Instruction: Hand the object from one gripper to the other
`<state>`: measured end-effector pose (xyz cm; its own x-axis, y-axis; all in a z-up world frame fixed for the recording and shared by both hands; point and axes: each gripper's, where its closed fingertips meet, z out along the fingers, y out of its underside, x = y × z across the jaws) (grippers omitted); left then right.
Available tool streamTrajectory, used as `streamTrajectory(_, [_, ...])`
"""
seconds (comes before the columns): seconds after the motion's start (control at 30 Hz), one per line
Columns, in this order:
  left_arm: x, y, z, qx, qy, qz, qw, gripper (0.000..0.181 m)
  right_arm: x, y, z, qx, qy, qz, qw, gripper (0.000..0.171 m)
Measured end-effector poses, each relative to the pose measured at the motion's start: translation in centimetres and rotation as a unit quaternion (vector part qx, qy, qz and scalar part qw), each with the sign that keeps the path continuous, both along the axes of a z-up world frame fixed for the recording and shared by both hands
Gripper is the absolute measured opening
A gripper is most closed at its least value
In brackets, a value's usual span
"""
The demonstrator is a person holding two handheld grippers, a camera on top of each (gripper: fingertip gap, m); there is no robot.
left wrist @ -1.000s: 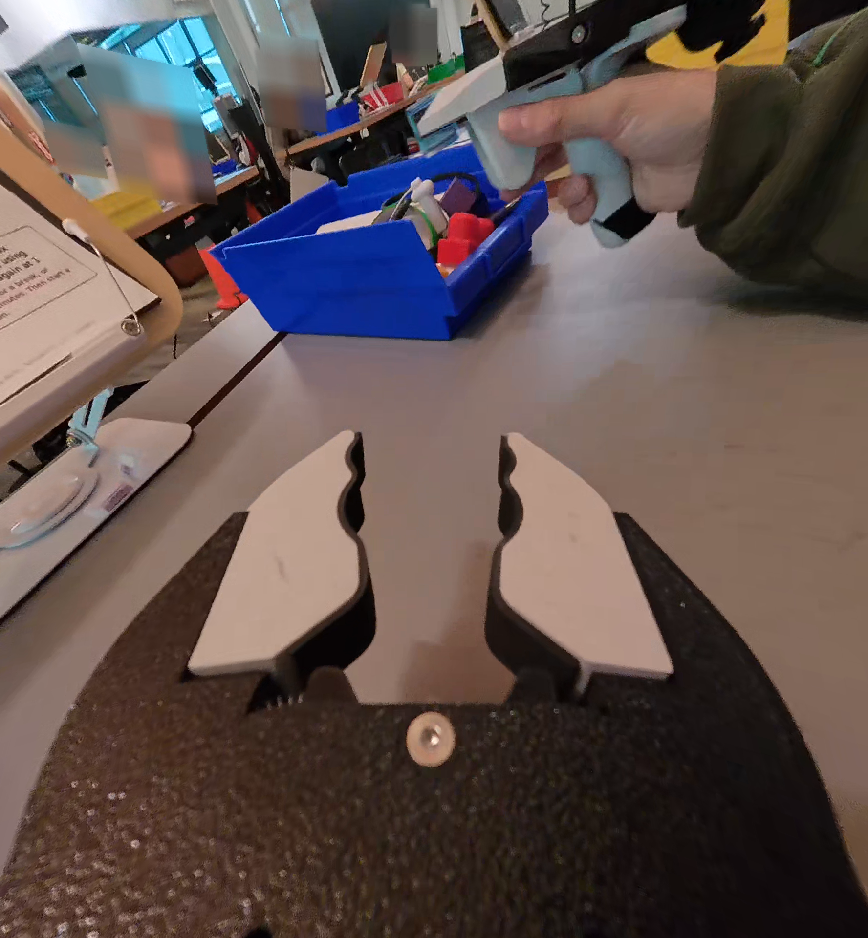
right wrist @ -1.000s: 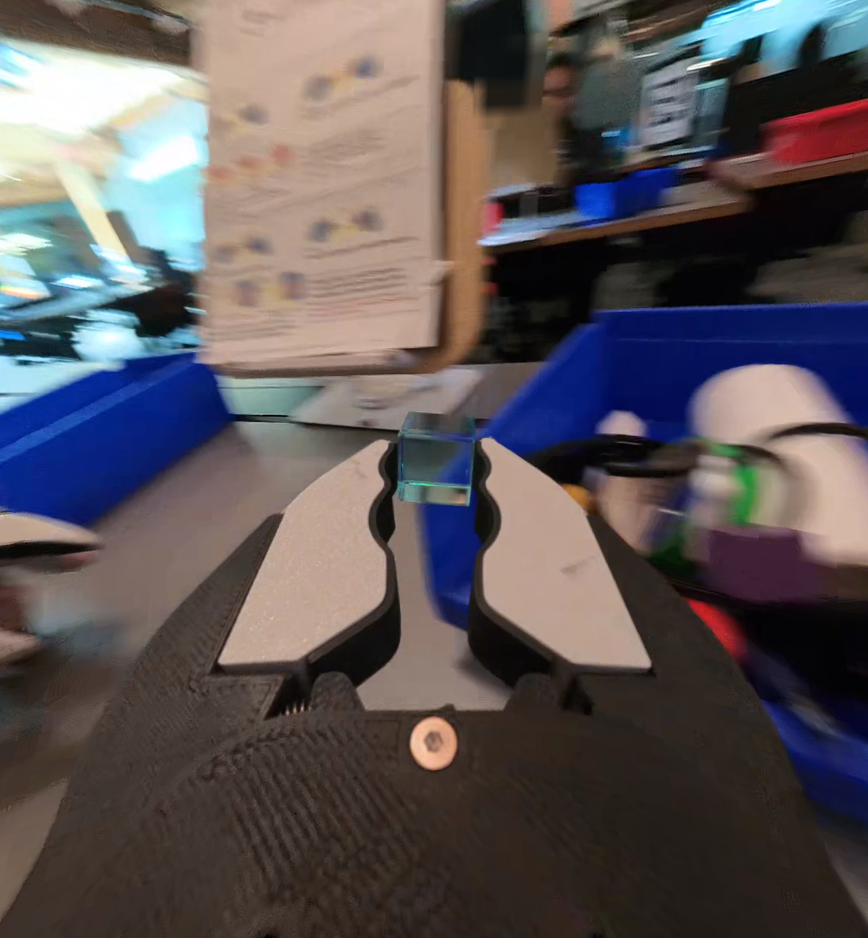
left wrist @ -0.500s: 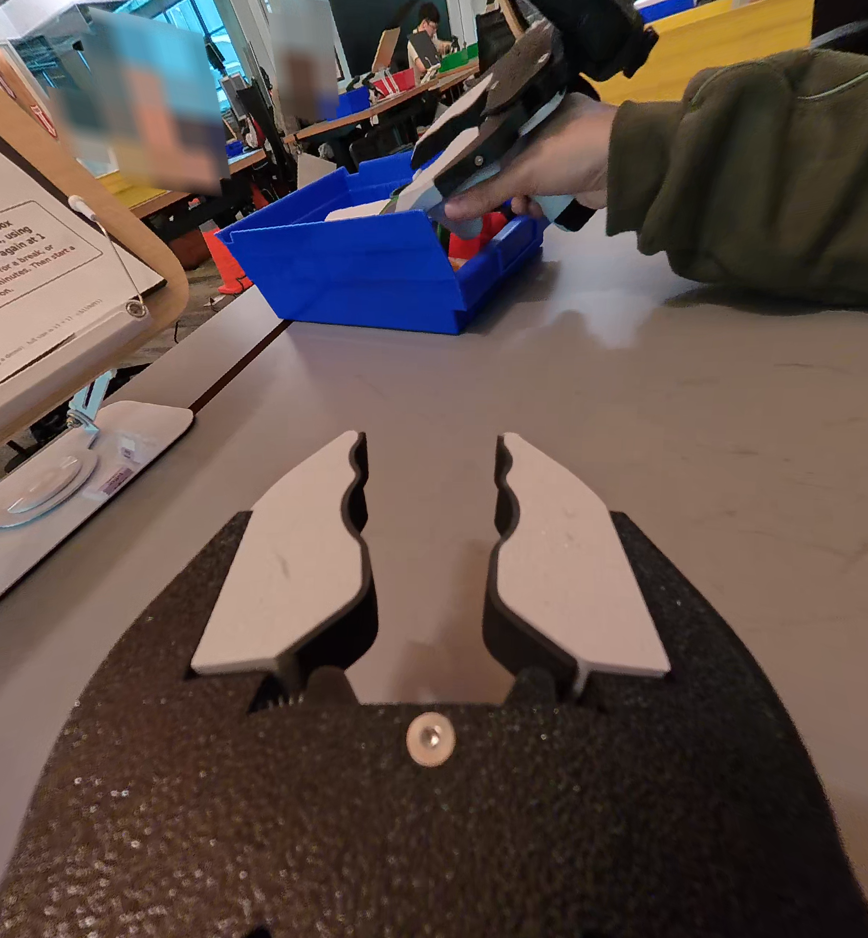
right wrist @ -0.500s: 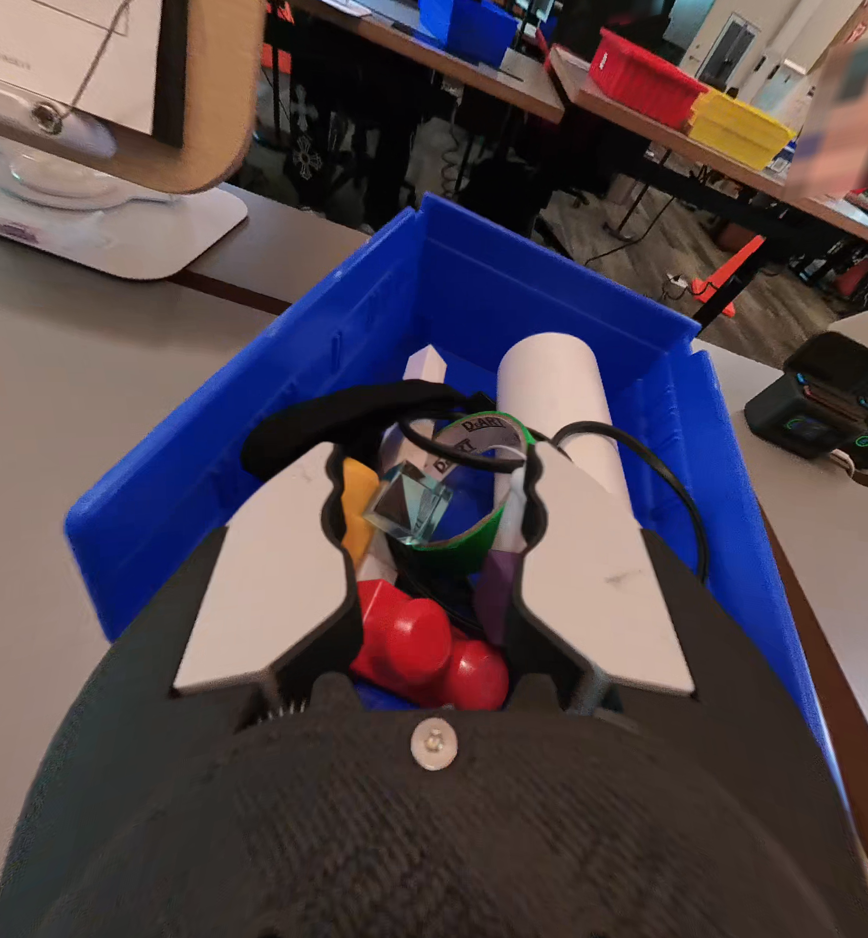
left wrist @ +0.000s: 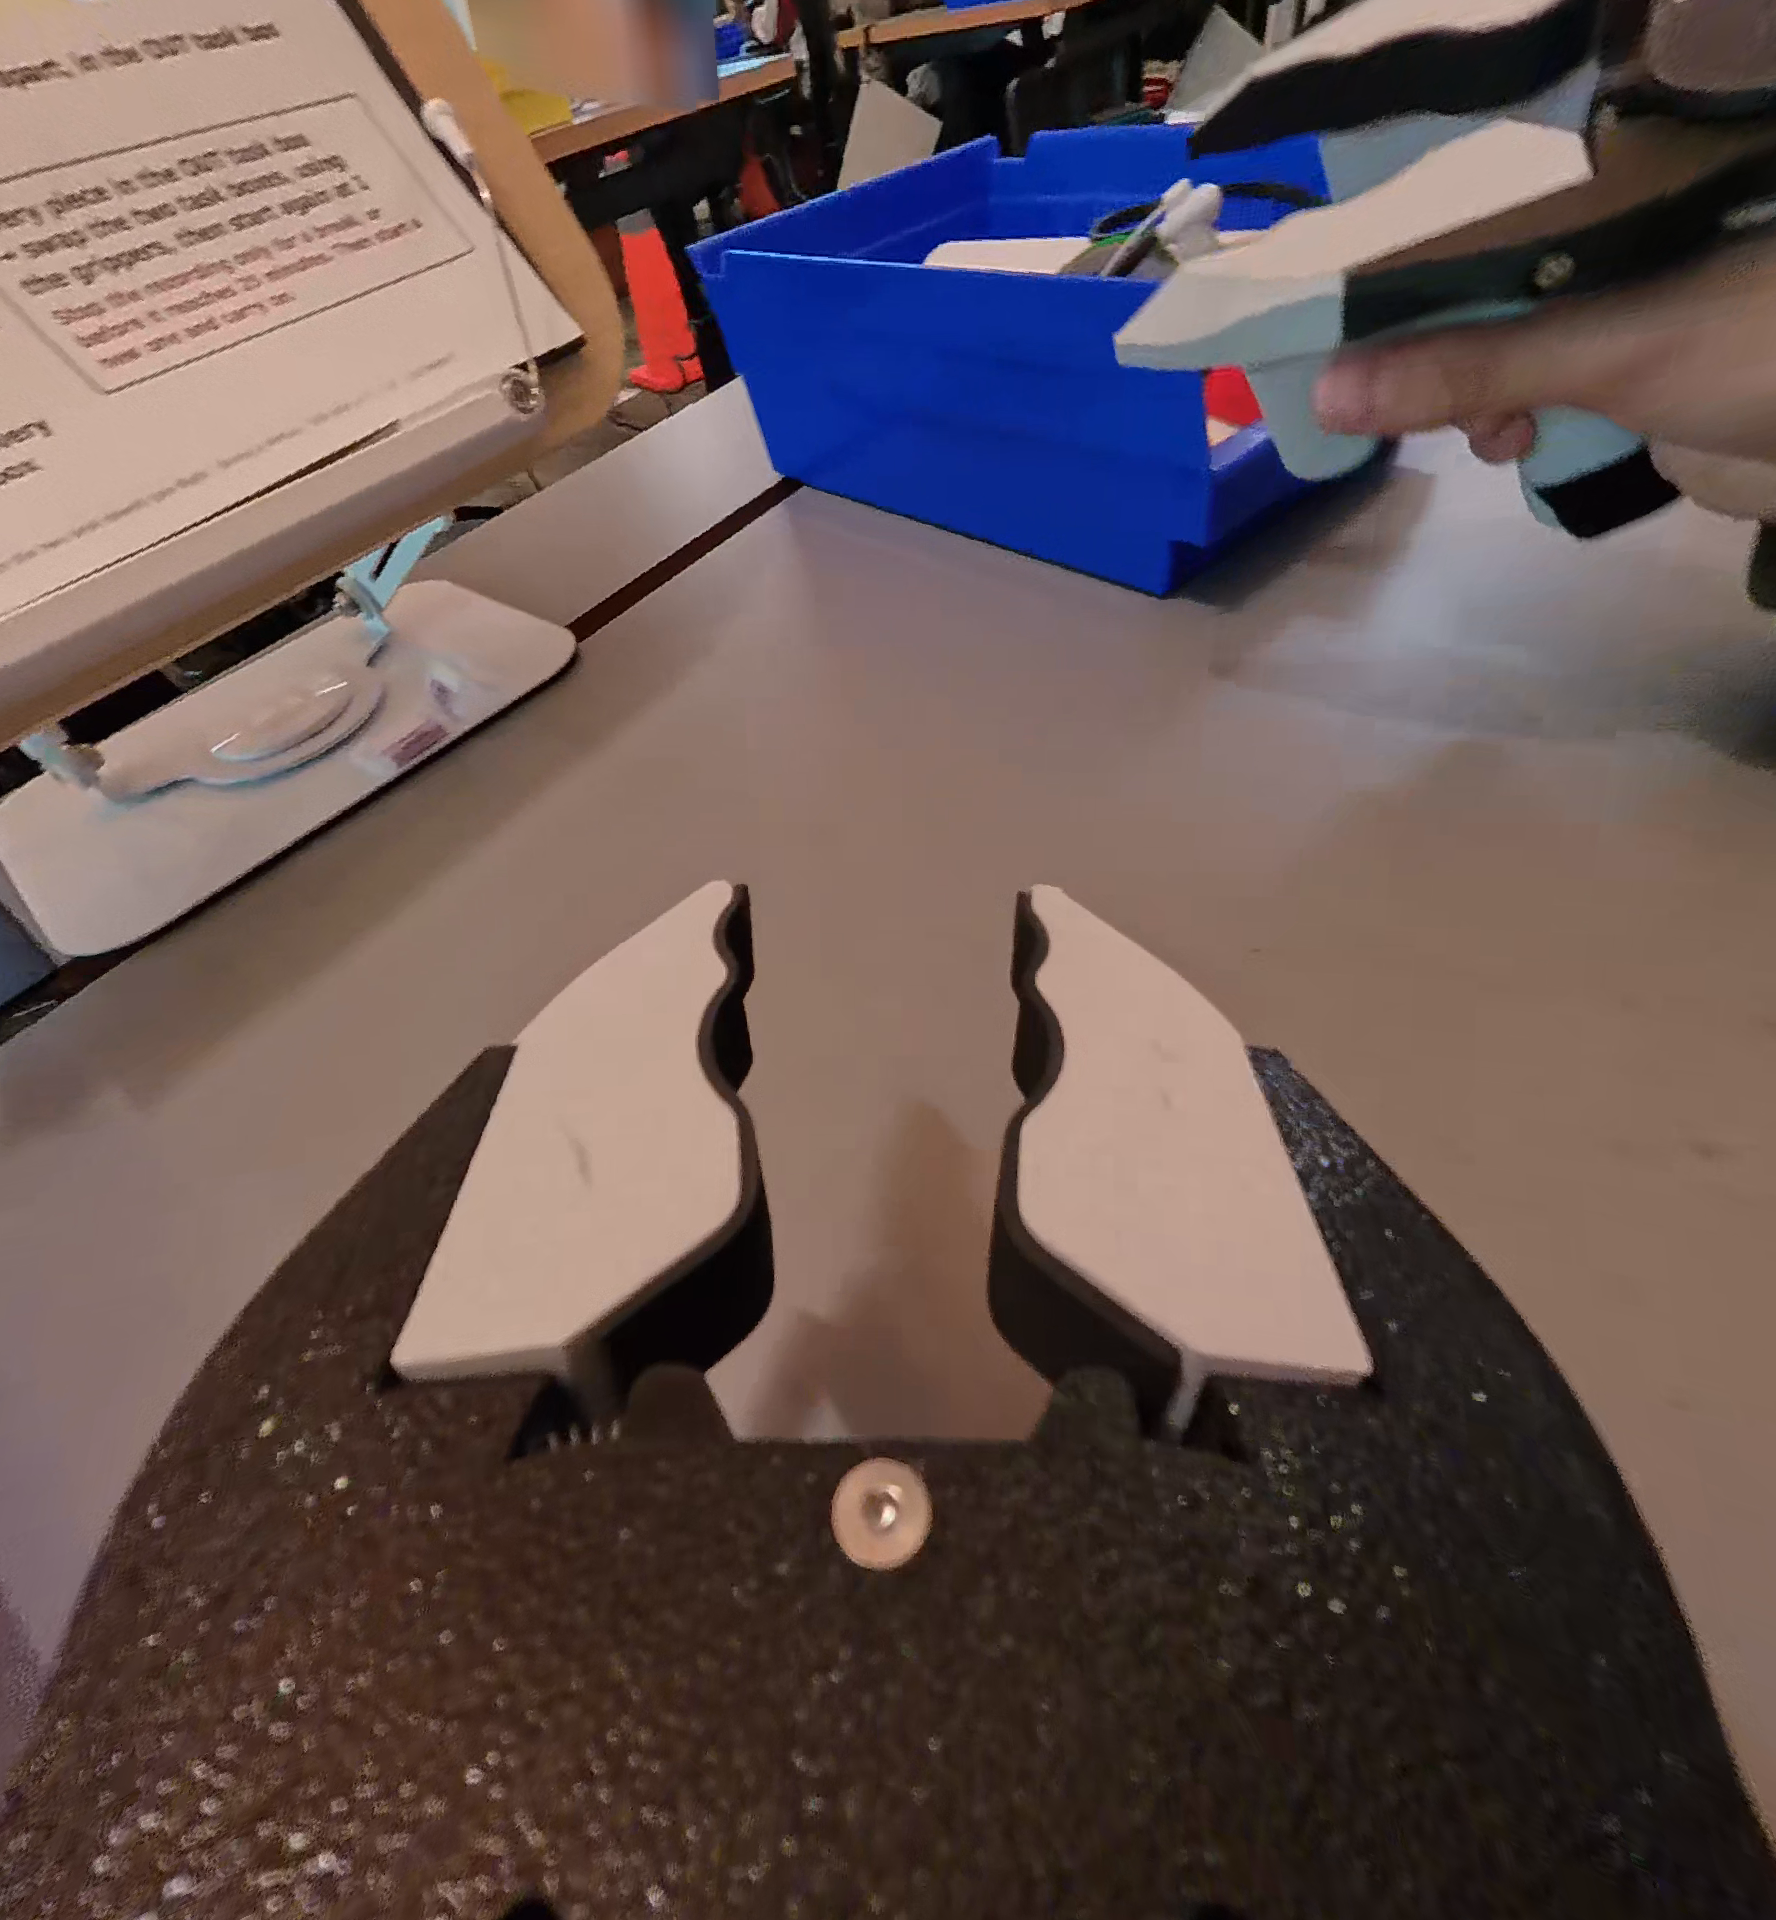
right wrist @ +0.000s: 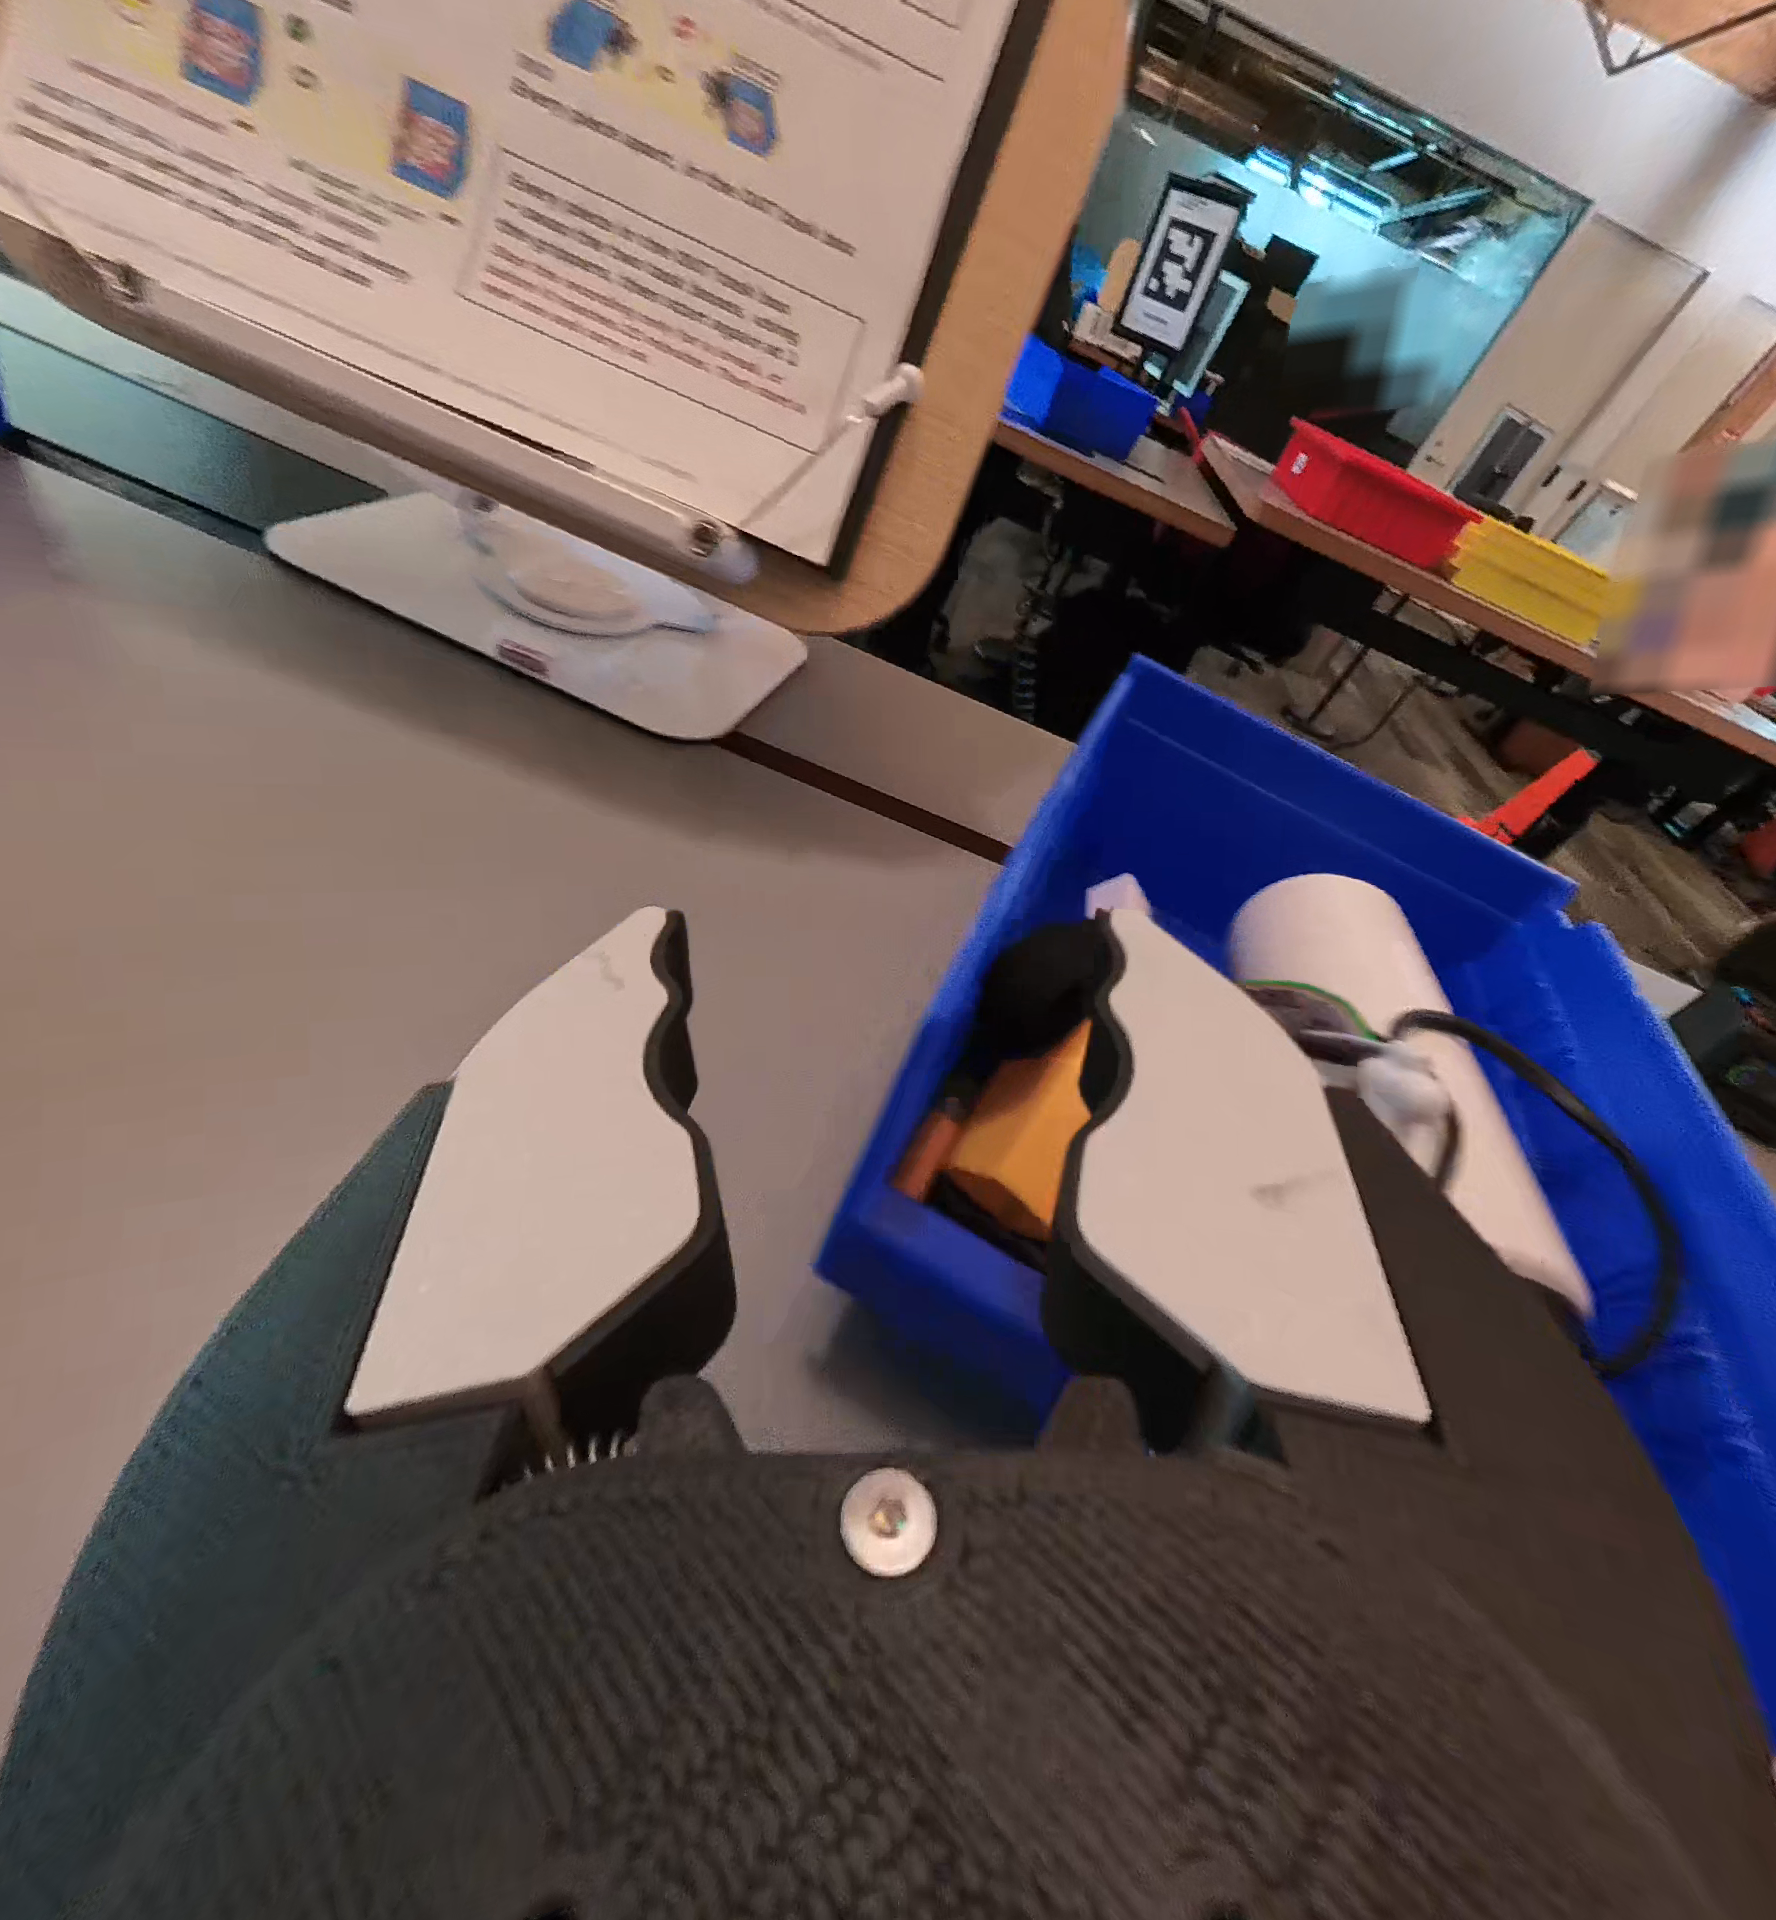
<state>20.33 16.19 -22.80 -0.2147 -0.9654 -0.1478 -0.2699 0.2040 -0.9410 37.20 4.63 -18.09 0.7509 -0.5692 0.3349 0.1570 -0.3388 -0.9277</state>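
Busy workshop room behind the grey table [left wrist: 1071, 748].
Long benches [right wrist: 1383, 540] carry red [right wrist: 1367, 504] and yellow bins [right wrist: 1528, 571]; a glass partition [right wrist: 1383, 239] glows beyond.

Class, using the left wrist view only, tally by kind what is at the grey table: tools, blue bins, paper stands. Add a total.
Tools: 2 (left tool, right tool)
Blue bin: 1
Paper stand: 1
Total: 4

Bin [right wrist: 1216, 790] on table [right wrist: 240, 831], sign stand [right wrist: 551, 623] left of bin, roll [right wrist: 1383, 1039] in bin
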Motion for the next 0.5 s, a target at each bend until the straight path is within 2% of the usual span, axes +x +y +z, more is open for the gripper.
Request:
streamTrajectory(0.07, [-0.1,0.8,0.7,-0.005,-0.008,0.021,1.0,0.047,-2.1,1.2,-0.2,0.02,-0.006,0.033,0.999,0.068])
streamTrajectory(0.17, [-1.0,2.6,3.6,-0.017,-0.039,0.06,0.997,0.045,-5.8,3.1,-1.3,0.031,0.007,0.097,0.995,0.06])
streamTrajectory(0.27, [-3.9,6.9,6.7,-0.023,-0.035,0.139,0.989,0.041,-8.9,4.6,-2.9,0.03,0.051,0.154,0.986,0.059])
streamTrajectory(0.4, [-9.7,14.4,8.3,-0.005,0.023,0.225,0.974,0.041,-10.0,5.3,-3.7,0.003,0.04,0.177,0.983,0.06])
streamTrajectory(0.5, [-13.2,20.0,5.1,0.032,0.16,0.239,0.957,0.043,-10.2,5.5,-4.0,-0.008,0.042,0.183,0.982,0.061])
